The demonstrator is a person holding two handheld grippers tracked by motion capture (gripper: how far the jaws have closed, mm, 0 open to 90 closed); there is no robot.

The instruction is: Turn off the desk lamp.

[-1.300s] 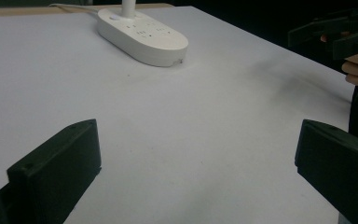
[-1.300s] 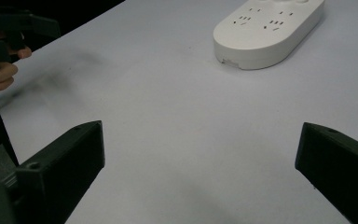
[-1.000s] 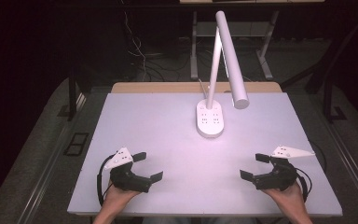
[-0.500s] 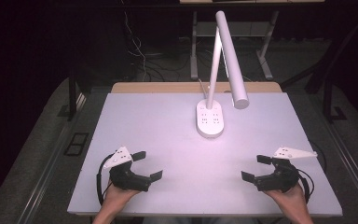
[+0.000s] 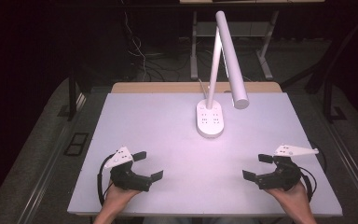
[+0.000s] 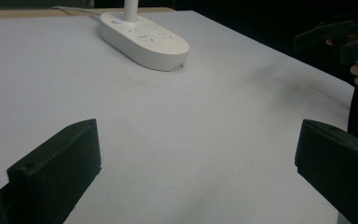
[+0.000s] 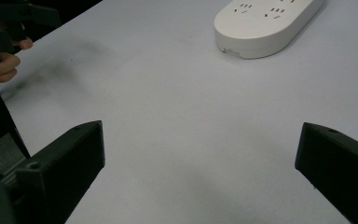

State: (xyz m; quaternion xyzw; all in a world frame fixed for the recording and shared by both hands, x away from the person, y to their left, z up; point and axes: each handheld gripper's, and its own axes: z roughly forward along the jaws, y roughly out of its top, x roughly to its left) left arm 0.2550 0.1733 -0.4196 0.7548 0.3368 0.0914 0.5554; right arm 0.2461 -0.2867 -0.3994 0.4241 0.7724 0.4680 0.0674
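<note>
Table (image 5: 168,121) is lit brightly from the lamp head (image 5: 233,60) overhead, with a violet cast; surroundings are left near black. Soft shadows are cast. Jaws are blurred in both gripper views.

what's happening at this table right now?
A person holds the left gripper and the right gripper low over the near edge of the table, both with jaws wide open and holding nothing. Both point toward the white desk lamp, whose base has sockets and stands untouched at the far middle.
</note>
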